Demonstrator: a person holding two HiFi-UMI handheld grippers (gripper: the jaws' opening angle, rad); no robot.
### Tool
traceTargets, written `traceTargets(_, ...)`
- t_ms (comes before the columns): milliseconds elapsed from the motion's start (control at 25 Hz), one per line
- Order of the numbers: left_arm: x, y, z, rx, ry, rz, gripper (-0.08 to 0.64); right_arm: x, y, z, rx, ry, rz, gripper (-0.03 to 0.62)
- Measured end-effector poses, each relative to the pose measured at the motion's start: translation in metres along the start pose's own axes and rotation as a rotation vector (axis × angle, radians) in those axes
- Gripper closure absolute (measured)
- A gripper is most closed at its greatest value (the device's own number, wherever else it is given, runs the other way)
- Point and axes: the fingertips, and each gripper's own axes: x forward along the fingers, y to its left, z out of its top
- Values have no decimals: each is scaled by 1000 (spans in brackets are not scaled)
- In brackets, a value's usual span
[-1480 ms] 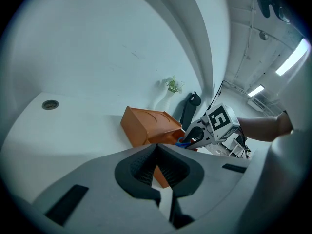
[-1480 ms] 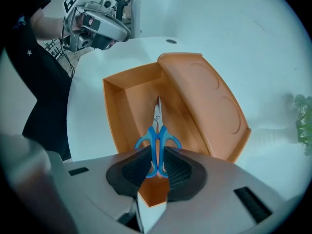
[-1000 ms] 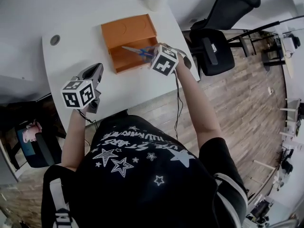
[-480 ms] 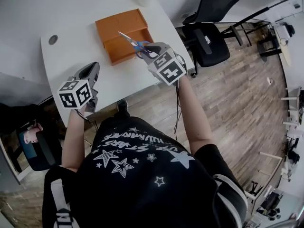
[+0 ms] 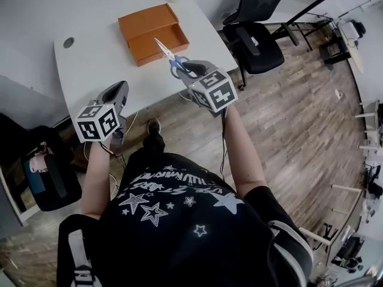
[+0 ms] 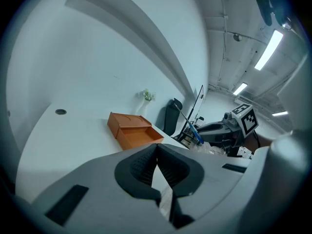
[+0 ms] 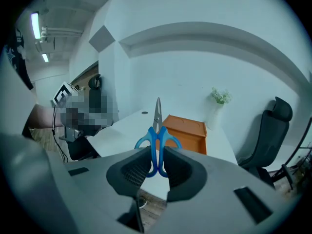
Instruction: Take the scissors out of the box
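Both forearms reach forward, the left gripper [image 5: 120, 87] out to the person's left with its jaws closed together on nothing, the right gripper [image 5: 190, 71] further ahead, its jaws clamped on the scissors [image 5: 170, 57] by their handles.

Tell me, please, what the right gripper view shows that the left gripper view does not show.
Only the right gripper view: the right gripper seen from close, shut on the blue handles of the scissors, blades pointing away.
Only the left gripper view: the left gripper seen from close, jaws together with nothing between them, and the right gripper's marker cube.
Both: the scissors, the orange box, the white table and a black chair.
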Motion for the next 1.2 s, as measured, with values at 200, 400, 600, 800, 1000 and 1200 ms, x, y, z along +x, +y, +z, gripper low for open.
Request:
traceTargets(200,-38,-23,-23,12,3,1,541,-34,33,-20,78,-38,-5,491)
traceTargets(400,-66,-39,-42,29,15,-6,541,-57,57,-44,115,-59,-33,491)
traceTargets(600,-87,-57,-60,34,21,-11,541,-78,73,-69,145,-57,-56,491)
traceTargets(800,-108,-74,-78,39,20,-14,541,-96,94,-90,173,-64,-60,491)
traceTargets(1000,-120,-81,-84,42,12,-19,541,-101,110,-105,202,-65,-48,491)
traceTargets(1200,-134,-92,-95,43,13,-20,541,-111,124,-114,204,-70,-48,491)
